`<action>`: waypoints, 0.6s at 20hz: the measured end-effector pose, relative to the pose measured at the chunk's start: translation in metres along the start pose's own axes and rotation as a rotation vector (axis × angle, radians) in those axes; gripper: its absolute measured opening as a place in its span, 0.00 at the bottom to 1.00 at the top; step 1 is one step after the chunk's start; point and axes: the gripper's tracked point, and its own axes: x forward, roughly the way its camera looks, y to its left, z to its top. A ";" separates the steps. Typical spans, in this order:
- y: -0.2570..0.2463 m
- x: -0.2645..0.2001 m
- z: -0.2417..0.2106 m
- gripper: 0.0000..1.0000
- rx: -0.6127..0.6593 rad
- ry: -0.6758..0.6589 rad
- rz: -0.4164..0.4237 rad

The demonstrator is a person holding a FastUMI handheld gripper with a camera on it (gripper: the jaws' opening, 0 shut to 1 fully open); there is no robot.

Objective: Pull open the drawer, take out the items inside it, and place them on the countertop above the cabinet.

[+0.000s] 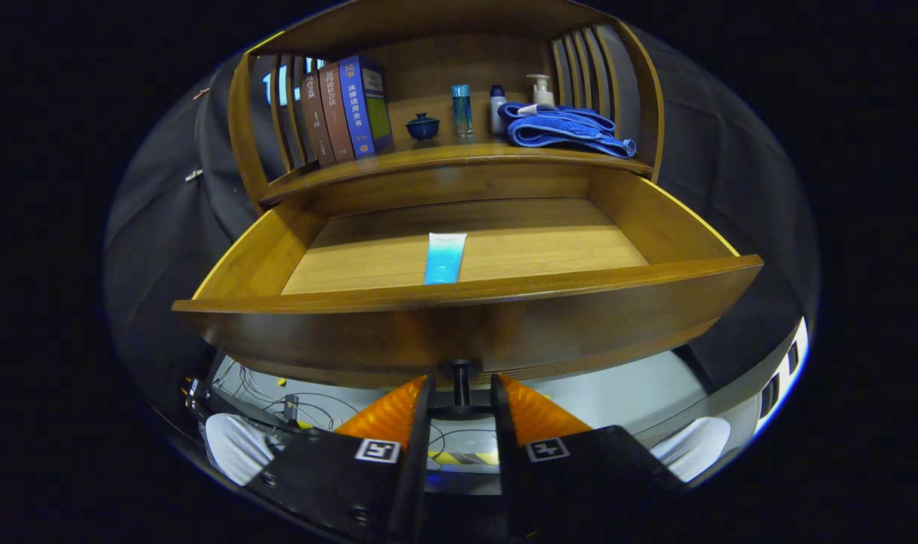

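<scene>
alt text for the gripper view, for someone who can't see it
The gripper has its fingers closed around the knob of an open wooden drawer, where a blue tube lies. Above, the countertop holds books and a towel.

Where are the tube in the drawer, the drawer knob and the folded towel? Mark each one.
tube (444, 258): gripper view, middle of its body.
drawer knob (459, 389): gripper view, its stem, between the gripper (460, 394) fingers.
folded towel (561, 128): gripper view, top fold.
</scene>
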 end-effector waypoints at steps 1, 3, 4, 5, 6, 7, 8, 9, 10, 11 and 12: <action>-0.003 -0.007 0.004 0.51 0.004 -0.011 -0.014; -0.004 -0.023 0.010 0.72 0.016 -0.022 -0.037; -0.002 -0.033 0.013 0.82 0.022 -0.022 -0.035; 0.002 -0.041 0.019 0.92 0.024 -0.023 -0.022; 0.005 -0.048 0.028 0.91 0.026 -0.029 -0.012; 0.008 -0.055 0.040 0.91 0.034 -0.037 0.000; 0.011 -0.060 0.053 0.91 0.047 -0.048 0.016; 0.015 -0.063 0.069 0.91 0.059 -0.065 0.032; 0.018 -0.064 0.085 0.91 0.068 -0.089 0.042; 0.021 -0.059 0.103 0.91 0.061 -0.116 0.046; 0.023 -0.052 0.117 0.91 0.035 -0.127 0.044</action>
